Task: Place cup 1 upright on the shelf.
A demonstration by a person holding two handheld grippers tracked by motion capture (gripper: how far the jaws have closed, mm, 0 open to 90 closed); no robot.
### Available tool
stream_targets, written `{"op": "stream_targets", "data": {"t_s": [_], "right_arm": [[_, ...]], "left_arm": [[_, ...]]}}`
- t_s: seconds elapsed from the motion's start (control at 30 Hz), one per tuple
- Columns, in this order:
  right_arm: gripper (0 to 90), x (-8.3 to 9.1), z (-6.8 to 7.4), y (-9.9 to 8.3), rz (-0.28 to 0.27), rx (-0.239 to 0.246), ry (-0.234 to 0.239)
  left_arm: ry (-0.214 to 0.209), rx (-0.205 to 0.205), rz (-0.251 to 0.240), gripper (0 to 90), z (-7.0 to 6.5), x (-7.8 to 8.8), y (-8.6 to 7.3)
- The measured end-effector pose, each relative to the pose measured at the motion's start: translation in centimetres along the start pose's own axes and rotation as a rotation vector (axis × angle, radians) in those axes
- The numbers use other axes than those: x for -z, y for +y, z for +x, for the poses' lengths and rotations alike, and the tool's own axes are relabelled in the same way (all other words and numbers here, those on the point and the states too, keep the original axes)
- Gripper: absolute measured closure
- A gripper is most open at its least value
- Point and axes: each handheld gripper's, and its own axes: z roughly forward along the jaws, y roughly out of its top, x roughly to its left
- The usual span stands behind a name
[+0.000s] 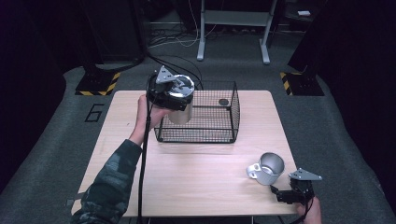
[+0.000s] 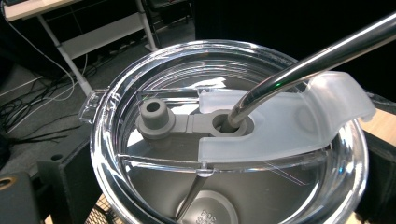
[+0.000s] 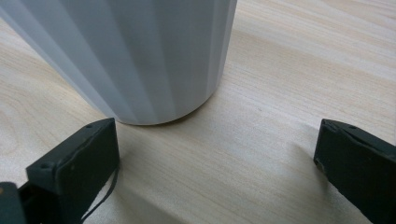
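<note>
A steel tumbler (image 1: 181,112) with a clear lid (image 2: 219,140) and a metal straw (image 2: 317,58) hangs over the left end of a black wire basket (image 1: 219,138). My left gripper (image 1: 179,96) is shut on the tumbler near its top, with a dark jaw on either side of the lid. A white ribbed mug (image 1: 267,169) with a handle stands on the table at the front right. My right gripper (image 1: 281,190) rests low just behind the mug and is open. In the right gripper view the mug (image 3: 140,56) stands just ahead of the left jaw, outside the gap.
A small dark round object (image 1: 223,101) lies on the basket floor at the back right. The light wooden table (image 1: 187,177) has bare surface in front of the basket. Cables and desk legs (image 1: 201,32) stand on the grey floor beyond.
</note>
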Motion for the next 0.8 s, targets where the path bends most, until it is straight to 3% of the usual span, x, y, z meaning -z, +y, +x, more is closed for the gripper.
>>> {"op": "stream_targets", "data": {"t_s": [0.23, 0.4, 0.8], "right_arm": [[0.0, 0.0, 0.0, 0.0, -0.003, 0.005, -0.001], [0.0, 0.0, 0.0, 0.0, -0.003, 0.005, -0.001], [0.0, 0.0, 0.0, 0.0, -0.002, 0.005, -0.001]], "left_arm": [[0.024, 0.021, 0.009, 3.9, 1.0, -0.8, -0.2], [0.035, 0.018, 0.020, 3.9, 1.2, -1.4, -0.3], [0.054, 0.054, 0.032, 3.9, 1.9, -3.1, -0.8]]}}
